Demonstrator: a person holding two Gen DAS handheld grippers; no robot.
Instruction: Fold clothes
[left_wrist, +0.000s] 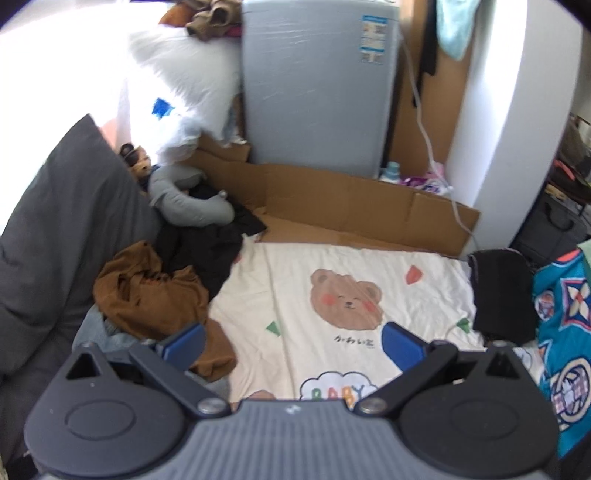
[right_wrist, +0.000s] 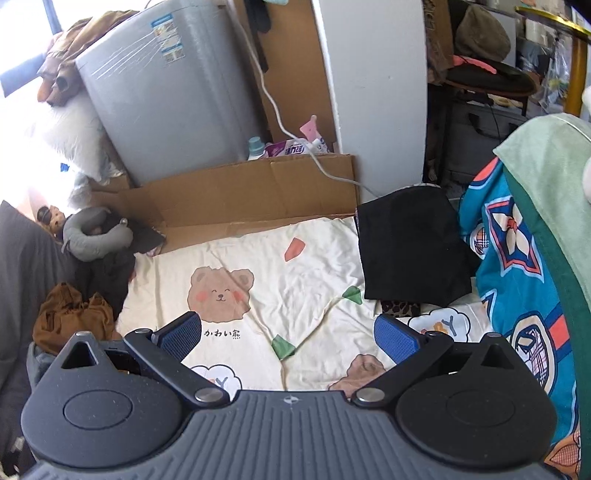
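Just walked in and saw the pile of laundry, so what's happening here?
A person is folding clothes with two handheld grippers. Right now the left gripper and right gripper are both open and hold nothing, above a cream bear-print sheet. One black garment lies folded at the sheet's right edge. A crumpled brown garment and dark clothes wait in a heap at the left.

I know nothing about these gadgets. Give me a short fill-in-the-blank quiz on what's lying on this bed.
1. The sheet is printed with a smiling ____ face.
2. The folded garment at the sheet's right edge is ____ in colour.
3. The crumpled brown garment lies to the ____ of the sheet.
4. Both the left gripper and the right gripper have their blue fingers ____ and hold nothing.

Missing words: bear; black; left; open
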